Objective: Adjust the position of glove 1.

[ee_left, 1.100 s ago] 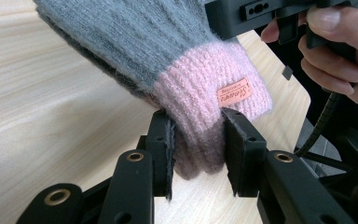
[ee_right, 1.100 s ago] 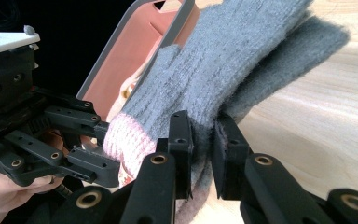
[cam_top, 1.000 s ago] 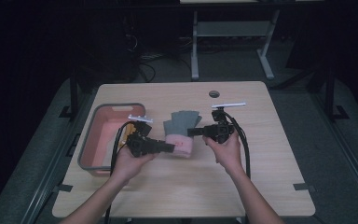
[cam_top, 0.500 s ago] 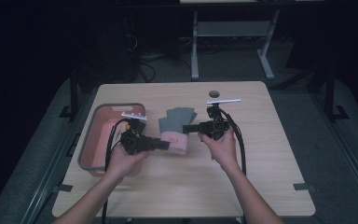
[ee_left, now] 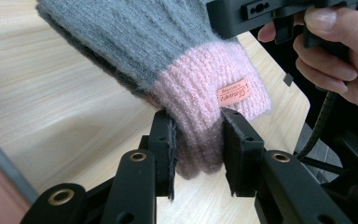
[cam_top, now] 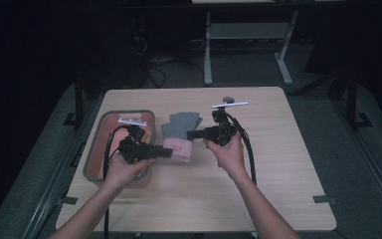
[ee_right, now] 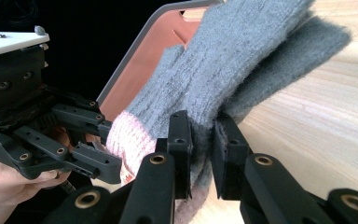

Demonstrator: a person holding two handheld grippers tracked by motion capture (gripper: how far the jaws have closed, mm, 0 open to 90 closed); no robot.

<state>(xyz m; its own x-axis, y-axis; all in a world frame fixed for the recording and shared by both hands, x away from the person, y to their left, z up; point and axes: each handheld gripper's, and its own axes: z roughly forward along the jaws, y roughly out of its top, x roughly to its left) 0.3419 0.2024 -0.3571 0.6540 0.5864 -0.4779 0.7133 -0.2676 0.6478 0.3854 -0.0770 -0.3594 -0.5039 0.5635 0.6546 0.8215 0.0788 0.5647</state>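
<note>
A pair of grey knit gloves [cam_top: 181, 124] with pink cuffs [cam_top: 179, 147] lies at the table's middle, beside the tray. My left gripper [cam_top: 169, 152] comes in from the left and is shut on the pink cuff [ee_left: 200, 93], which bulges between its jaws [ee_left: 196, 144]. My right gripper [cam_top: 190, 134] comes in from the right and pinches the grey knit [ee_right: 223, 60] just above the cuff, jaws nearly together [ee_right: 201, 135]. An orange label [ee_left: 233, 91] sits on the cuff. The other gripper [ee_right: 74, 140] appears at the left of the right gripper view.
A pink tray with a grey rim [cam_top: 99, 144] stands on the table's left side, right behind my left hand; its edge [ee_right: 140, 60] lies just past the gloves. A small dark round object [cam_top: 227, 99] sits near the table's far edge.
My right gripper has shifted slightly left onto the grey part of the gloves. My left gripper has stayed at the pink cuff, drifting a little left.
</note>
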